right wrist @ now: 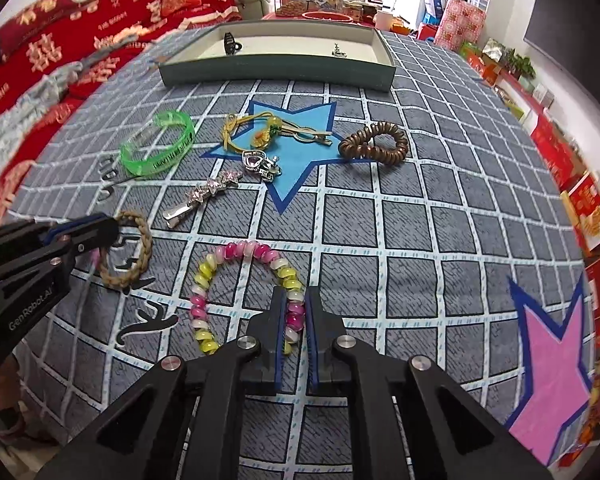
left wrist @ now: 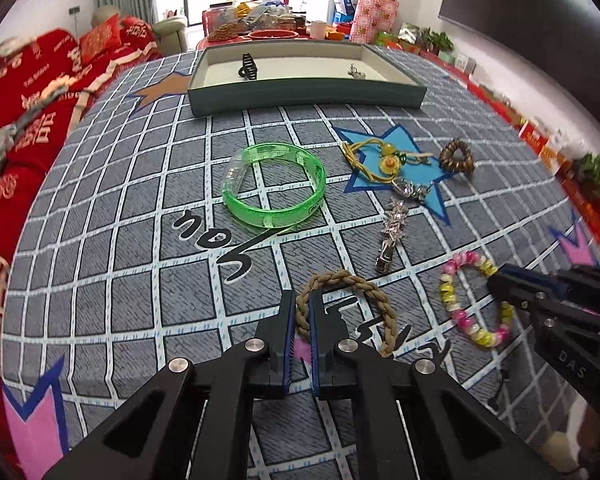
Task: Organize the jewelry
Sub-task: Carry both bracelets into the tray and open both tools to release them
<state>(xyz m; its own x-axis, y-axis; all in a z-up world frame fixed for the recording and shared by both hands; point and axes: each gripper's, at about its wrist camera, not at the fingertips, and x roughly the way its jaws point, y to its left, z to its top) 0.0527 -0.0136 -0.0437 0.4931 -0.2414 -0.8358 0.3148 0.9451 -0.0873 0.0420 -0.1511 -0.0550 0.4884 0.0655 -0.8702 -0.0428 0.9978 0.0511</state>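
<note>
My left gripper (left wrist: 302, 300) is shut on the left side of a tan braided bracelet (left wrist: 364, 286) that lies on the checked cloth; from the right wrist view the same gripper (right wrist: 114, 227) pinches that bracelet (right wrist: 134, 256). My right gripper (right wrist: 296, 300) is shut on the right side of a pink, white and yellow beaded bracelet (right wrist: 220, 258), seen also from the left as the right gripper (left wrist: 496, 284) on the beaded bracelet (left wrist: 456, 312). Farther off lie a green bangle (left wrist: 274, 190), a rhinestone hair clip (left wrist: 392, 232), a yellow cord charm (left wrist: 384, 158) and a brown coil tie (left wrist: 456, 156).
A shallow grey tray (left wrist: 308, 94) with a cream floor stands at the far side of the cloth, holding a black claw clip (left wrist: 247, 66) and a small silver piece (left wrist: 356, 73). A silver heart pendant (right wrist: 256, 162) lies on the blue star. A red sofa (left wrist: 28, 92) borders the left.
</note>
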